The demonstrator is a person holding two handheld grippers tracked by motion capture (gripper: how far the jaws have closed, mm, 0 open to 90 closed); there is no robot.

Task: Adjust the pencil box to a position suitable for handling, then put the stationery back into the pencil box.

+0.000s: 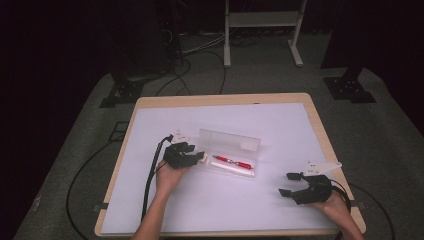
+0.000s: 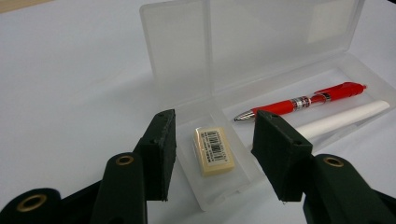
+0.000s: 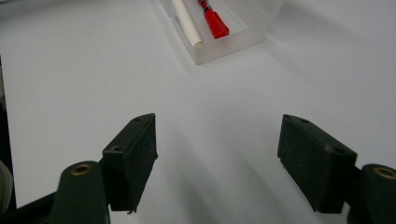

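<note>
Lying in the clear pencil case [image 2: 233, 88], the eraser [image 2: 214, 150] sits free between the parted left gripper [image 2: 212, 154] jaws; right gripper [image 3: 217, 163] jaws wide apart, empty.

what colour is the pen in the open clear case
Red, with a silver tip; the pen shows best in the left gripper view.

The left gripper [image 2: 212, 156] is hovering with its jaws apart over an eraser [image 2: 214, 150] lying free in the near end of an open clear case [image 2: 187, 60]; a red pen [image 2: 301, 101] and white stick [image 2: 343, 119] are lying farther right.
</note>
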